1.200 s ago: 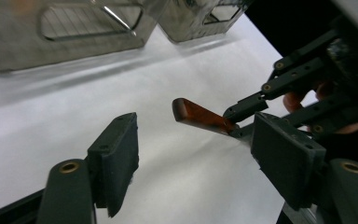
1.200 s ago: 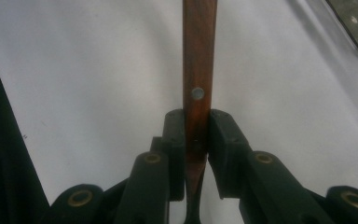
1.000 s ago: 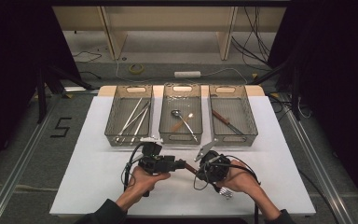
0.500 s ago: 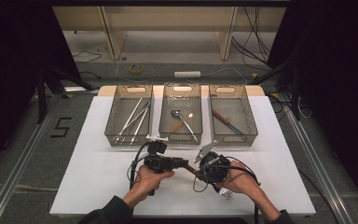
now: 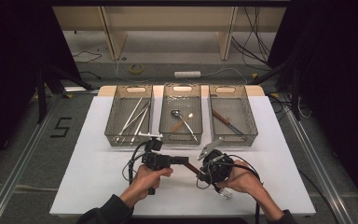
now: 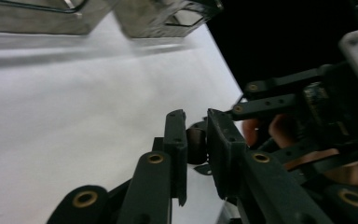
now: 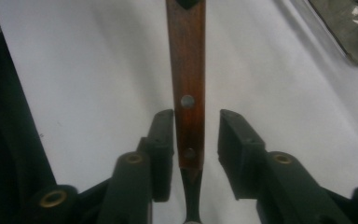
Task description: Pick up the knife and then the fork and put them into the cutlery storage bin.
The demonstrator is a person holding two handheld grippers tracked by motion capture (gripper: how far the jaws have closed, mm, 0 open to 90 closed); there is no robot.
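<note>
Wood handle btwn right gripper fingers, left gripper clamping its end.

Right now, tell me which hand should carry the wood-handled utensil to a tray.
Left. The left gripper has just closed its fingers on the end of the wooden handle. The right gripper has just opened its fingers, leaving a gap beside the handle between them. The left can likely carry it off.

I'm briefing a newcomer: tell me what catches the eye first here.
A wooden-handled utensil bridges both grippers over the white table's near half: the left gripper, whose jaws have just been closing, clamps its tip, while the right gripper's jaws have just been opening around it. Behind stand three trays of cutlery.
</note>
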